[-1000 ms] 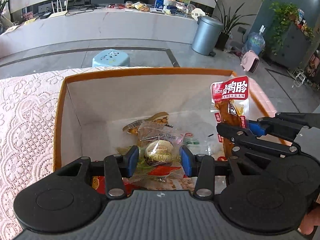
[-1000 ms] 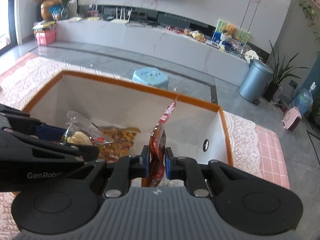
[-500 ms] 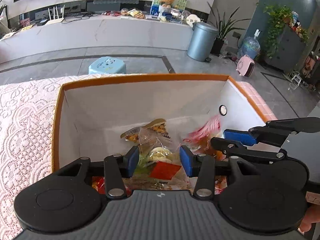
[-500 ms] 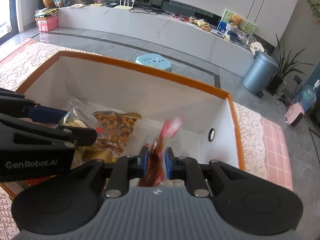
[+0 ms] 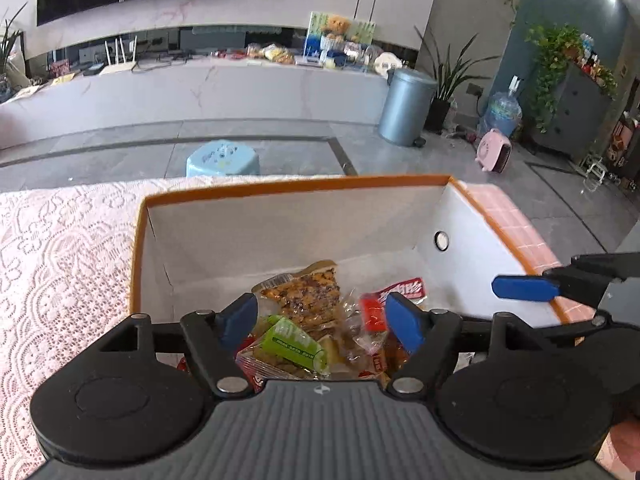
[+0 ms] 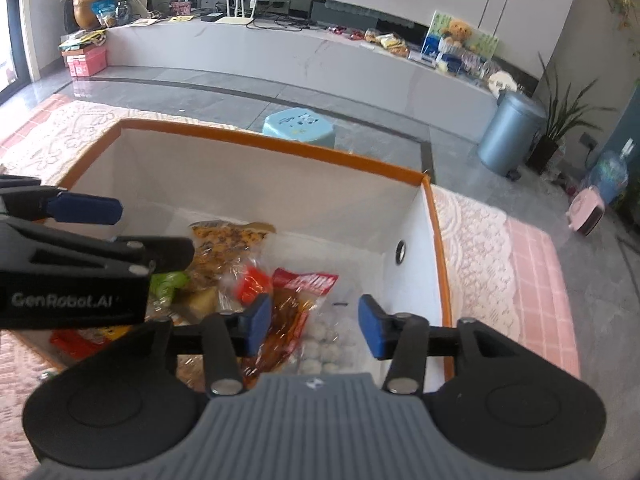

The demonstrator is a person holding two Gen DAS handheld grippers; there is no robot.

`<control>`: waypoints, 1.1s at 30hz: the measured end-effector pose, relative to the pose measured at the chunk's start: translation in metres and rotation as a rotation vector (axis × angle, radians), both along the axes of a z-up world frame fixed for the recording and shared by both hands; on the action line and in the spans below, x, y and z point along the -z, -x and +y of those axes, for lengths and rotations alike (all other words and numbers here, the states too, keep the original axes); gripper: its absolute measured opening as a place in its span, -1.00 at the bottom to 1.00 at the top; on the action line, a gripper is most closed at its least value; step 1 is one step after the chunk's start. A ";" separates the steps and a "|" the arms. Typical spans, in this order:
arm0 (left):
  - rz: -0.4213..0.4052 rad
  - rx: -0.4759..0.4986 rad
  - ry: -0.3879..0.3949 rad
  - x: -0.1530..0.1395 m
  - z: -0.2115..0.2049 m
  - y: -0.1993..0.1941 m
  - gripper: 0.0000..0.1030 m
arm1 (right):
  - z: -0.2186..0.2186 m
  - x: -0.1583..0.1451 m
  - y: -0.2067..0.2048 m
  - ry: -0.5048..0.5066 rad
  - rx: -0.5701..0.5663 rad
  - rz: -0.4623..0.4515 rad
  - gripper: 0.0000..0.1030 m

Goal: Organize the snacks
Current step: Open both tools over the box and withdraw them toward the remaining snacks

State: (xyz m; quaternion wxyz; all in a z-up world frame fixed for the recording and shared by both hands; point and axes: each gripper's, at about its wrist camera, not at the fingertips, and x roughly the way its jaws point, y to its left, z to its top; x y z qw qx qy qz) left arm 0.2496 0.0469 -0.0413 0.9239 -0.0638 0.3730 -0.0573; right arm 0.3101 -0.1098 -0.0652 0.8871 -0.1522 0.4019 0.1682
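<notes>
**Both my claws spreading over the snack box**

Below my left claw point(image 5: 318, 318) lies the heap of snack packets: a green-labelled clear pouch point(image 5: 294, 344) just under its blue pads, a clear packet of brown speckled flatbread point(image 5: 304, 294) beyond it, and a red-and-clear wrapped sweet point(image 5: 370, 316) beside the right-hand pad. My left jaws are opening, wide apart, with nothing pressed between them; the packets sit lower, inside the box.

My right claw point(image 6: 314, 330) hangs beside it. Its jaws are opening too, and no pad touches anything. The red-topped pouch of brown marinated meat point(image 6: 298, 300) lies flat on the box floor under its left-hand pad, with a clear bag of small white balls point(image 6: 326, 344) straight below the gap.

All of this rests in the white cardboard box with an orange rim point(image 6: 280, 146), standing on a pink lace tablecloth point(image 5: 60, 260). Past the box's far wall, a pale blue plastic stool point(image 6: 300, 122) stands on the grey floor.
</notes>
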 end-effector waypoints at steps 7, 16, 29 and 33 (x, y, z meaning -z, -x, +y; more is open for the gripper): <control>-0.056 0.001 0.005 -0.024 -0.004 0.023 0.67 | -0.010 -0.022 0.033 -0.088 0.004 0.000 0.22; -0.025 0.009 0.008 -0.050 -0.009 0.061 0.67 | -0.021 -0.040 0.090 -0.170 0.012 -0.010 0.24; -0.029 0.057 0.070 -0.065 -0.010 0.129 0.67 | -0.044 -0.040 0.189 -0.281 0.038 -0.059 0.60; -0.006 0.047 0.082 -0.054 -0.004 0.140 0.67 | -0.051 -0.029 0.209 -0.286 0.071 -0.063 0.73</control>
